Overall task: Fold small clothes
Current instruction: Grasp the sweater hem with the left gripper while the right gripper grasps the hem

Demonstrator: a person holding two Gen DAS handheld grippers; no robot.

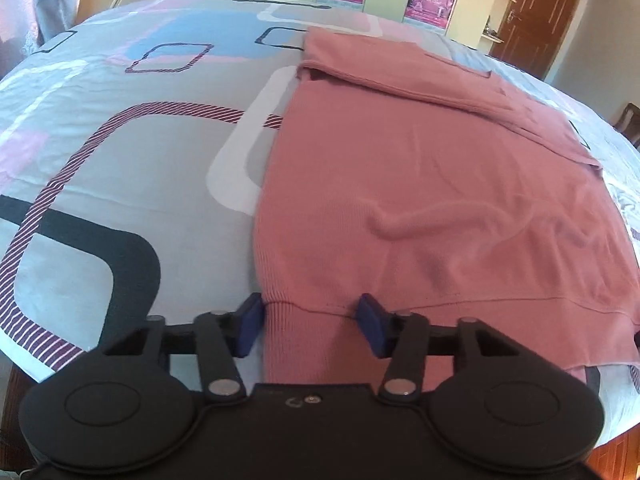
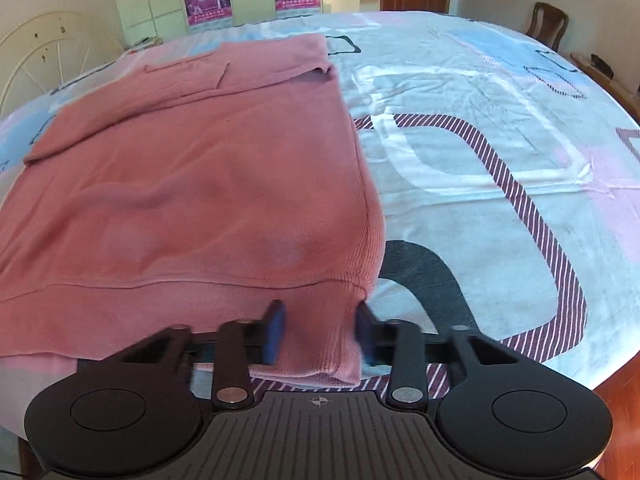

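A pink knit sweater [image 1: 420, 184] lies flat on the bed, with its sleeves folded across the far part. Its ribbed hem hangs over the near edge. My left gripper [image 1: 312, 328] is open, its blue pads [image 1: 250, 326] on either side of the hem's left corner. The sweater shows in the right wrist view [image 2: 208, 184] too. My right gripper [image 2: 320, 332] is open, its blue pads [image 2: 274, 330] straddling the hem's right corner. Neither pair of pads presses the cloth.
The bed sheet [image 1: 120, 160] is grey-blue with striped, white and dark rounded squares. A metal bed frame [image 2: 44, 52], cabinets with posters [image 2: 208, 0], a brown door [image 1: 536, 12] and a wooden chair [image 2: 548, 24] stand beyond the bed.
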